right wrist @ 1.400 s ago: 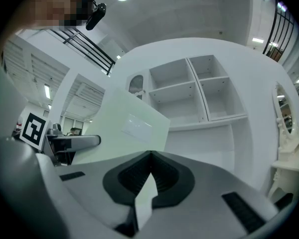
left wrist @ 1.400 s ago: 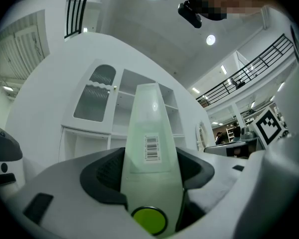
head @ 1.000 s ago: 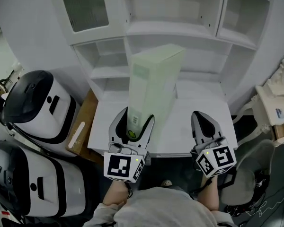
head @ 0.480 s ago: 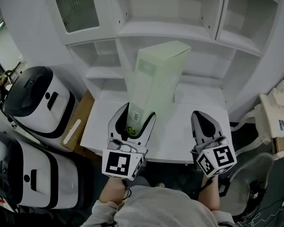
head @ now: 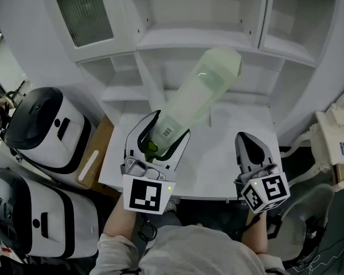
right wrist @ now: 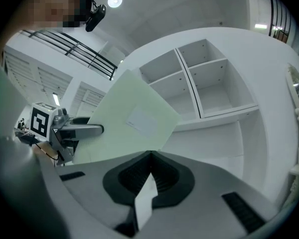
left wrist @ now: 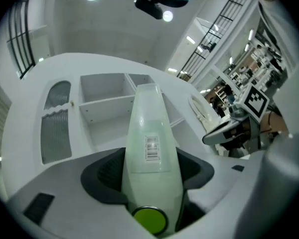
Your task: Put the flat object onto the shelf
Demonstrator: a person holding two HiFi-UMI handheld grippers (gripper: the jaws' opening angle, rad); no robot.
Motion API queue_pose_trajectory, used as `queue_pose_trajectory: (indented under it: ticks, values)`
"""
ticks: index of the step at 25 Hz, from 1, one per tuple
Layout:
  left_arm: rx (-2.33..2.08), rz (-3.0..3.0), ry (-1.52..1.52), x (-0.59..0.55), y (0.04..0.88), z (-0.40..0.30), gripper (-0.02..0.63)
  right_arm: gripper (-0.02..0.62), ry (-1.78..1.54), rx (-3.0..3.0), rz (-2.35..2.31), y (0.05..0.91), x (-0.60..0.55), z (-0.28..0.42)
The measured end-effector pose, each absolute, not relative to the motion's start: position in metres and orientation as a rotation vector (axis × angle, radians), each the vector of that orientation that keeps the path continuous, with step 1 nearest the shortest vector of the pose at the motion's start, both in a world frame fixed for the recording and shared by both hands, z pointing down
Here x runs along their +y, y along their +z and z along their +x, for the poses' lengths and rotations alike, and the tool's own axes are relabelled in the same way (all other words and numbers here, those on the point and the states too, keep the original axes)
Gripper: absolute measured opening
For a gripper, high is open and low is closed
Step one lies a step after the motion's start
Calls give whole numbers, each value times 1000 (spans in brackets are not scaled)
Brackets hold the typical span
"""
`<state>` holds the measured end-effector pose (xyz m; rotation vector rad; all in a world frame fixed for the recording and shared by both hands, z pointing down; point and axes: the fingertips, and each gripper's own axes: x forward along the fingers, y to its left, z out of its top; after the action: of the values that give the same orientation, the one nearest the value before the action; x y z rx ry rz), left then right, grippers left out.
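Observation:
The flat object (head: 200, 93) is a pale green, thin box with a barcode label and a green round spot at its lower end. My left gripper (head: 157, 139) is shut on that lower end and holds the box up over the white desk (head: 218, 165), leaning to the right, its top in front of the white shelf unit (head: 200, 39). In the left gripper view the box (left wrist: 148, 148) fills the gap between the jaws. My right gripper (head: 251, 148) hangs over the desk's right part, shut and empty; from it the box (right wrist: 129, 123) shows as a broad face.
Two white machines with black tops (head: 46, 125) (head: 34, 222) stand at the left, with a brown cardboard piece (head: 100, 148) beside the desk. White equipment (head: 335, 130) and a grey chair (head: 309, 211) are at the right. The shelf compartments (right wrist: 209, 83) hold nothing.
The box has tipped from nearly upright to leaning right, its top now nearer the shelf. My left gripper turned with it. The right gripper has barely moved.

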<state>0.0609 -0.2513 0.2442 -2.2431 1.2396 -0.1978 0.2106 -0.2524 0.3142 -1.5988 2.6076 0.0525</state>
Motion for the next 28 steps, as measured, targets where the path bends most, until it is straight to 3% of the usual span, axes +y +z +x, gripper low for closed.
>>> queue_pose_trajectory:
  ticks: [14, 28]
  values:
    - [916, -1735, -516, -257, 199, 85, 296, 8, 46, 2524, -1681, 309, -263, 210]
    - [785, -1432, -568, -263, 181, 104, 296, 8, 63, 2487, -1724, 305, -265, 216]
